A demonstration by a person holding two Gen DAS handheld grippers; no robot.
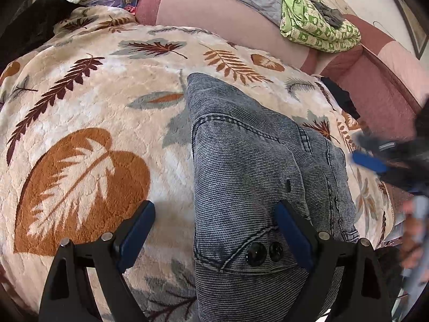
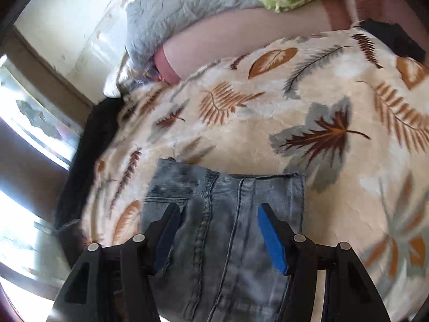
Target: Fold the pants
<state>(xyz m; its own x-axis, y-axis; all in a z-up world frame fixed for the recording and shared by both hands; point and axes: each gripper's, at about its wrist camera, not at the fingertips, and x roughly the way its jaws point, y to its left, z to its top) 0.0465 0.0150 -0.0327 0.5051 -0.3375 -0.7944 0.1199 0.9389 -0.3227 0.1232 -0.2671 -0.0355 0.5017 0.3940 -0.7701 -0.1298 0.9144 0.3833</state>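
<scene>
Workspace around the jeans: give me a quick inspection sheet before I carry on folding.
Surface: leaf-print blanket spread over a bed, plush, slightly rumpled.
Job's things: jeans lie folded on the blanket, pocket and two dark buttons facing up.
Clutter: green patterned cloth, grey quilt, black garment at the blanket's edges.
Grippers: left gripper jaws open, one side over the jeans, holding nothing; right gripper jaws open above the jeans, nothing gripped.
Cables: nothing seen.
Surroundings: pink sheet, pale wall, bright window.
</scene>
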